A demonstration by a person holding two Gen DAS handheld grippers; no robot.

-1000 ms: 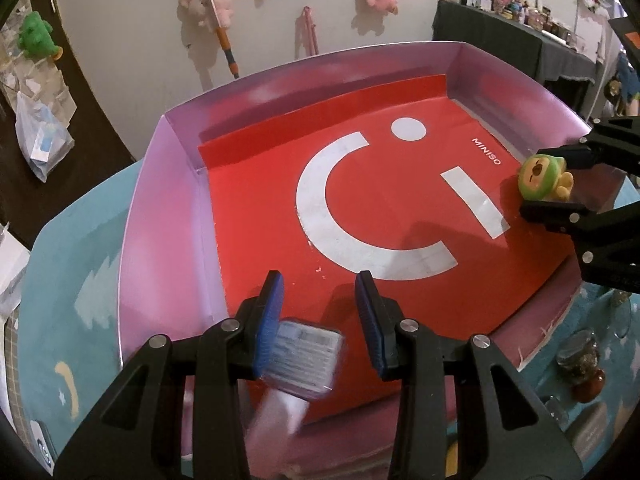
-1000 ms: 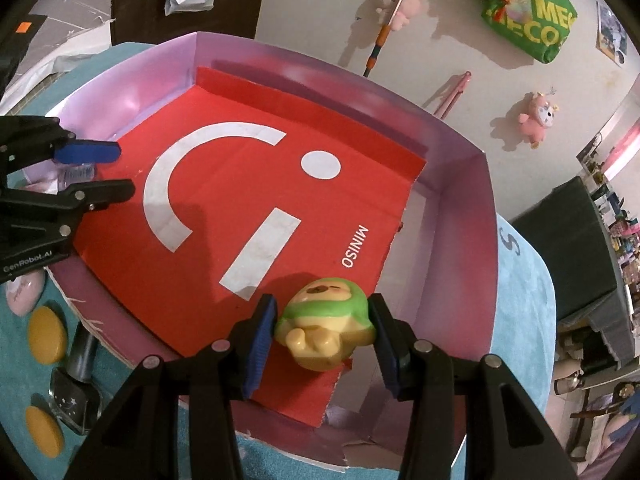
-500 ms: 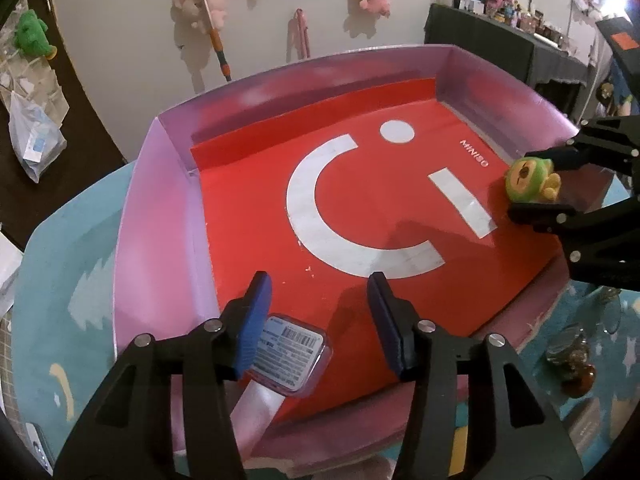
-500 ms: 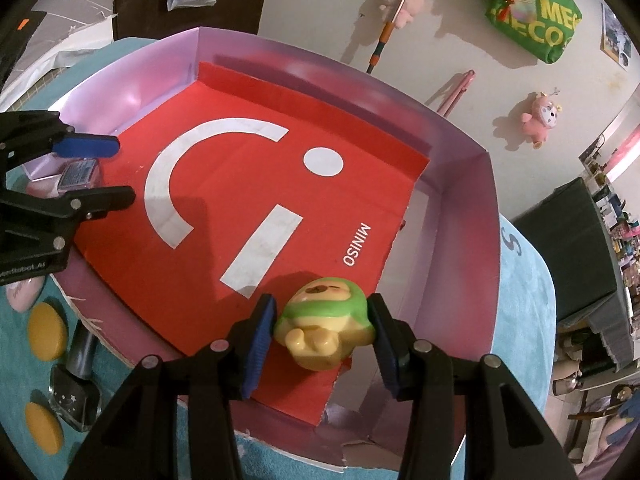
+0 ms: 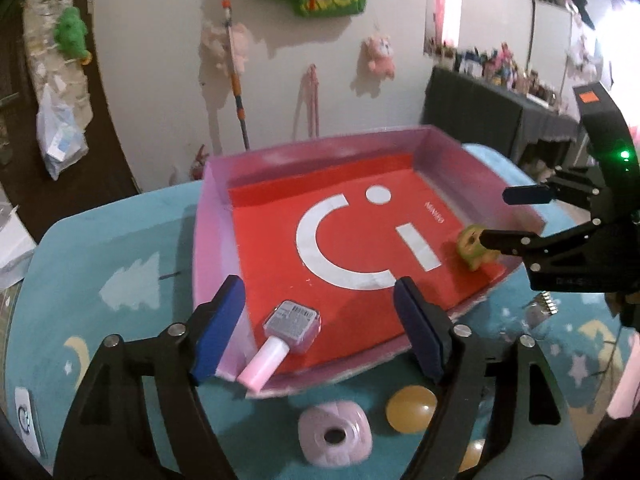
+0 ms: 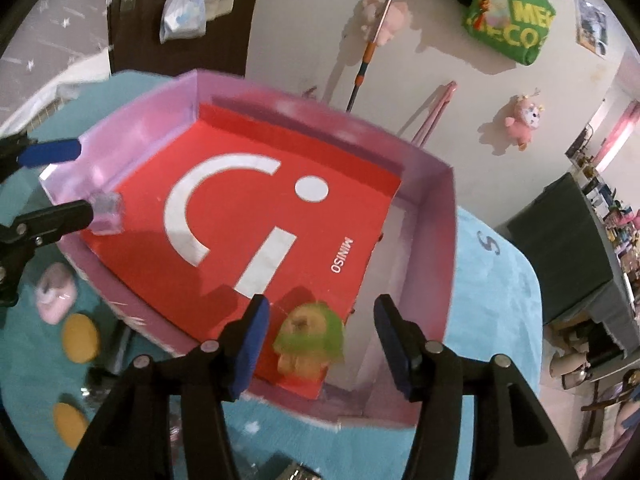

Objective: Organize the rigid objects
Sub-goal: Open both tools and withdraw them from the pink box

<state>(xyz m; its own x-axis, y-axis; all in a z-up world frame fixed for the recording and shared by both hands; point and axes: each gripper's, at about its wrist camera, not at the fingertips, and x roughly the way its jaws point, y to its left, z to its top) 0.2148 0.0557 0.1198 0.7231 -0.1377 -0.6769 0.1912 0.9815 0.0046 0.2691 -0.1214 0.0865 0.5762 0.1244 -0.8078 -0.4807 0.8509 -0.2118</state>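
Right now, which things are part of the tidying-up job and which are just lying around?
Part of the job:
- pink tray
- small bottle with pink cap
- green and yellow toy
- left gripper, jaws opening, clear of the bottle
- right gripper, jaws opening around the toy

Just lying around:
- plush toys on the wall
- broom
- green bag

A lived-in room of a home is shown, likely a bedroom or playroom. Pink plush toys [image 5: 378, 54] and a green bag [image 6: 510, 20] are hung on a pale wall, against which a mop handle [image 5: 236, 80] is leaned. A dark-draped side table [image 5: 488, 108] is crowded with small figurines. A teal cloth [image 5: 120, 264] printed with moons, stars and trees is spread under a pink tray [image 5: 212, 240].
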